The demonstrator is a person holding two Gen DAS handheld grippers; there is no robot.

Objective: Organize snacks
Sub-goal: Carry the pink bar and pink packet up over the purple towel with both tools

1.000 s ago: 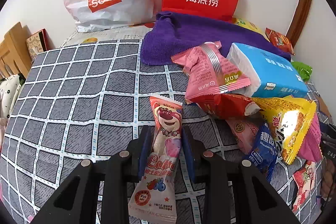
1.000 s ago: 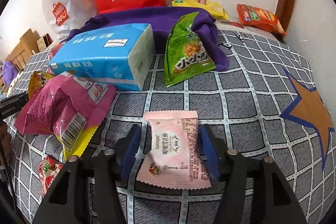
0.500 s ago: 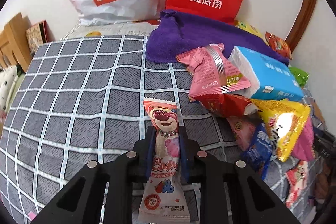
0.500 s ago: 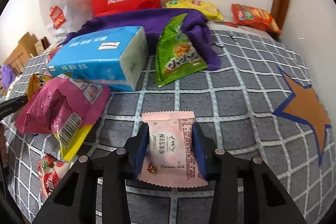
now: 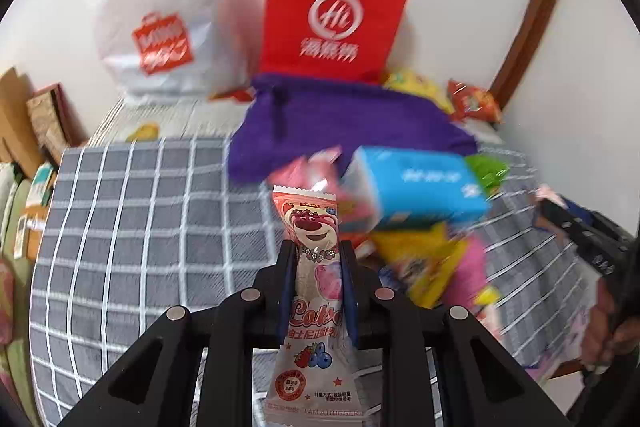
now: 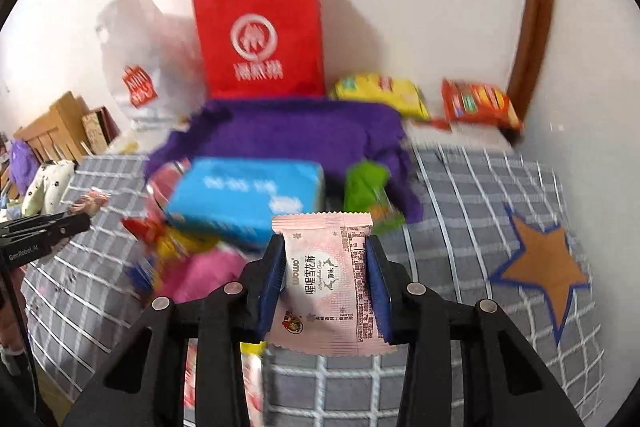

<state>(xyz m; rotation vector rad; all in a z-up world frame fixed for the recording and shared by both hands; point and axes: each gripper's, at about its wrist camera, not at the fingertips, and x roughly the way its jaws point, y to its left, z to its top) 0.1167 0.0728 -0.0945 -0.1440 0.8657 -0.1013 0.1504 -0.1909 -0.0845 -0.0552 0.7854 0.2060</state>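
The left gripper is clamping the bear snack, holding it above the checked blanket. The right gripper is squeezing the pink packet near the blue box; the blurred pile beneath is probably more snacks.

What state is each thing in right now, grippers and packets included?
left gripper: shut on the bear snack stick.
bear snack stick: clamped at mid-length, sealed.
right gripper: shut on the pink pastry packet.
pink pastry packet: clamped by its two sides, sealed.
red paper bag: upright against the wall.
white plastic bag: slumped beside the red bag.
purple towel: crumpled on the bed.
blue tissue pack: lying on other snacks.
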